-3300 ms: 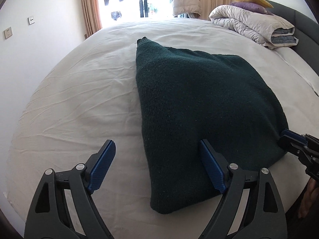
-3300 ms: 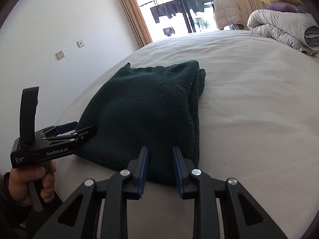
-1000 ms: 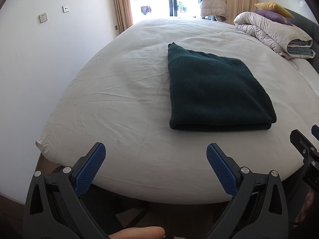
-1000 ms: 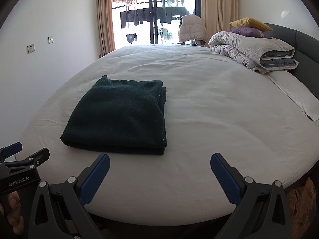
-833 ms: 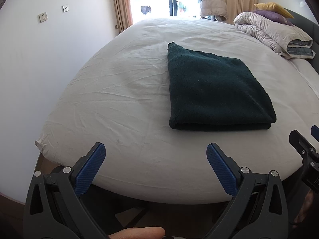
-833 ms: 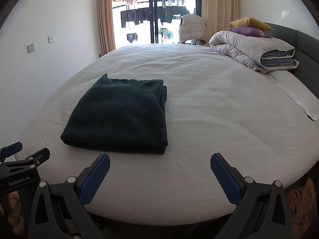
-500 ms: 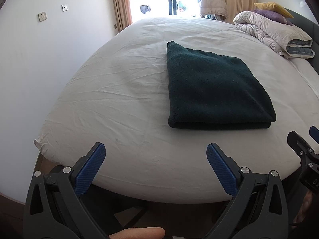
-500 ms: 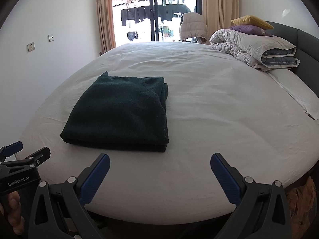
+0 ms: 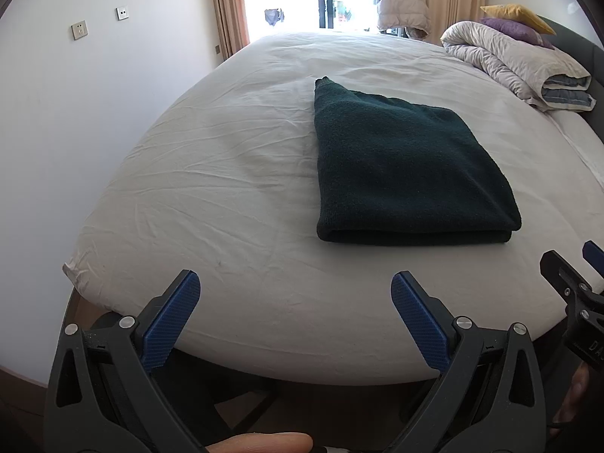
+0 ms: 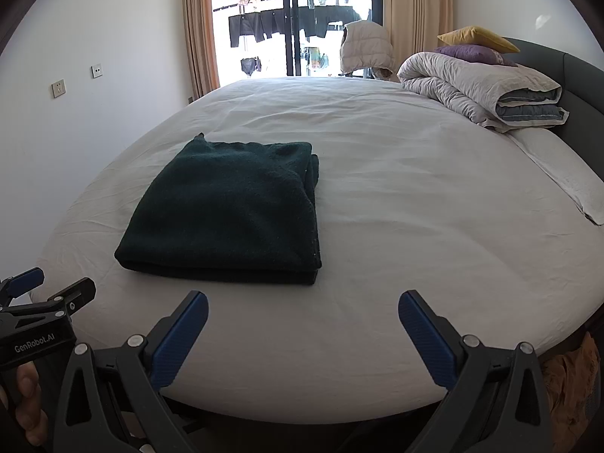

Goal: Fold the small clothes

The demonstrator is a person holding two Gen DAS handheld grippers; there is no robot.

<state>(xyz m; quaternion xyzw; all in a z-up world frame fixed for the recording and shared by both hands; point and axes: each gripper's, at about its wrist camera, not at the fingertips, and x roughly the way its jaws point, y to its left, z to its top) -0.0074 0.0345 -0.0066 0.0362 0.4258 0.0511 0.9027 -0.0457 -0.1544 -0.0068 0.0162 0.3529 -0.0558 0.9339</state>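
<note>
A dark green knitted garment (image 9: 404,173) lies folded into a neat rectangle on the white bed sheet (image 9: 234,196). It also shows in the right wrist view (image 10: 230,211), with its folded edge toward me. My left gripper (image 9: 296,294) is open and empty, held back over the bed's near edge, apart from the garment. My right gripper (image 10: 302,309) is open and empty too, just short of the garment's near edge. Each gripper shows at the side of the other's view: the right one (image 9: 573,287) and the left one (image 10: 45,294).
A rolled grey duvet (image 10: 475,90) with purple and yellow pillows (image 10: 475,43) lies at the back right by the dark headboard (image 10: 566,75). A white wall (image 9: 75,94) is close on the left. A balcony door (image 10: 302,19) is at the far end.
Over the last three seconds both grippers let go of the garment, opened and drew back from the bed. In the last second almost nothing has moved.
</note>
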